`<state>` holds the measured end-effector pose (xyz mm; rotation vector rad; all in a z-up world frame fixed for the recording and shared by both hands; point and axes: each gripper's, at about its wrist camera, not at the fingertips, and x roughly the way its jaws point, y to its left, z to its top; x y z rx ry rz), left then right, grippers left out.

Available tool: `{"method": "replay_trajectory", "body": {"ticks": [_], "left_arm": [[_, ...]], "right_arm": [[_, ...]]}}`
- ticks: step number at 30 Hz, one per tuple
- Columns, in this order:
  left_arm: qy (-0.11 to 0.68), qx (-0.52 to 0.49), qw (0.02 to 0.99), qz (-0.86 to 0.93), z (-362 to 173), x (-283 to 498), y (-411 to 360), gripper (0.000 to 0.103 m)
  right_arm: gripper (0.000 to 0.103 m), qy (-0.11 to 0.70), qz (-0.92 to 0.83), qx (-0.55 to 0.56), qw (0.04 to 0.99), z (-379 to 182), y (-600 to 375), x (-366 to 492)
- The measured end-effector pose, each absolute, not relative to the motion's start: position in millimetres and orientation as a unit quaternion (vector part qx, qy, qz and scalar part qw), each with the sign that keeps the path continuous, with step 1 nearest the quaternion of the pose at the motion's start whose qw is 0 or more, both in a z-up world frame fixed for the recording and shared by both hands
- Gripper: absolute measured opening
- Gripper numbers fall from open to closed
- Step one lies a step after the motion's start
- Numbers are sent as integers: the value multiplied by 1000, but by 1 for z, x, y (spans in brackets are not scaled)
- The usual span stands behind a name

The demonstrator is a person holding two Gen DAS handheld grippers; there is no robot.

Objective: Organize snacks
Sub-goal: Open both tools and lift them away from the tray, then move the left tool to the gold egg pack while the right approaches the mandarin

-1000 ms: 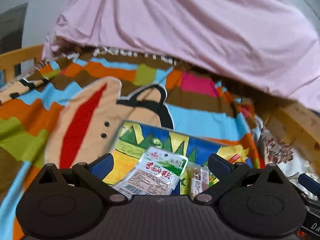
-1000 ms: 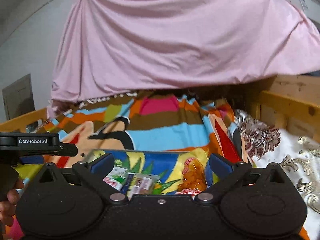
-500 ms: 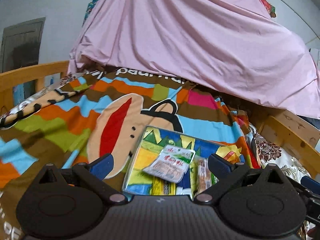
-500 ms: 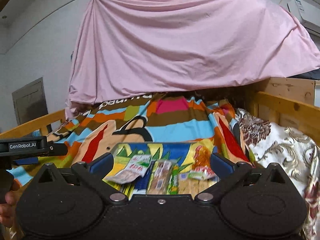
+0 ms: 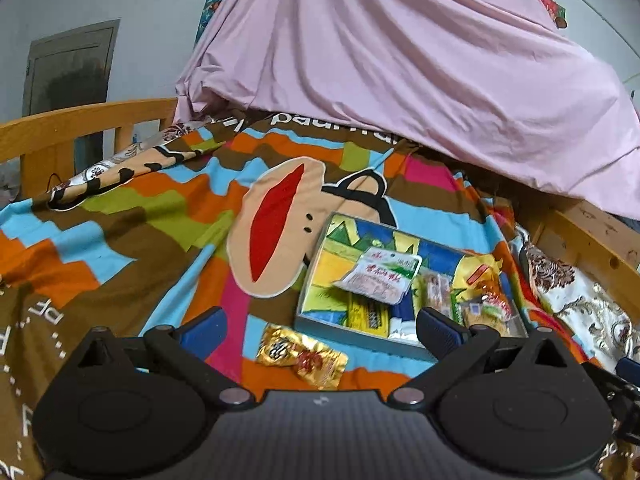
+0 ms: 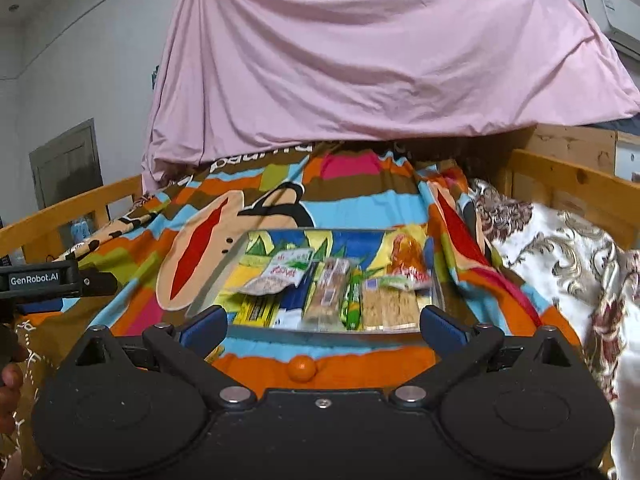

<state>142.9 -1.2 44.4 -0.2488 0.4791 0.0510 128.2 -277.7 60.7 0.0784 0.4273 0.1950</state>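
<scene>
A clear, shallow tray (image 6: 438, 296) of packaged snacks sits on a bedspread (image 5: 132, 216) of bright stepped colour blocks with a large cartoon monkey face, white lettering reading "paul fra…" showing upside down at its far edge. In the right wrist view the tray lies just beyond and between the blue-padded fingers (image 6: 204, 326) of the right gripper (image 6: 320, 326), which stand wide apart and hold nothing. Inside, side by side: a white-and-green pouch (image 6: 280, 272) with red Chinese characters, lying tilted across a yellow packet (image 6: 256, 312); a clear-wrapped brown bar (image 6: 326, 294); a slim green stick pack (image 6: 352, 300); a clear pack of pale square crackers (image 6: 388, 306); and a shiny orange-and-yellow bag (image 6: 406, 256) at the far right corner. The smaller print is too blurred to read. A small orange ball (image 6: 302, 368) rests on the bedspread just short of the tray, between the fingers.

In the left wrist view the left gripper (image 5: 322, 330) is likewise spread open and empty, the tray ahead of its right finger. A crinkled gold foil packet (image 5: 302, 356) with red markings lies outside the tray, on the cloth between the fingers.

A black bar labelled "GenRobot.AI" (image 6: 38, 278) enters the right view beyond the left finger, with part of a hand (image 6: 8, 378) below it. A pink sheet (image 6: 360, 60) hangs behind; wooden bed rails (image 6: 576, 184) flank the bedding, and a white-and-brown floral quilt (image 6: 560, 260) lies past the right finger.
</scene>
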Motion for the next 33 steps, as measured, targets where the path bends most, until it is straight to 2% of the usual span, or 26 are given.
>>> {"method": "replay_trajectory", "body": {"ticks": [17,33], "left_arm": [[263,-107,958,25,8,129,17,102],[291,-9,956,29,-5,129,15,102]], "right_arm": [[102,246,108,-16,963,39,-253,121],[102,275,110,-38,954,14,-225,118]]}}
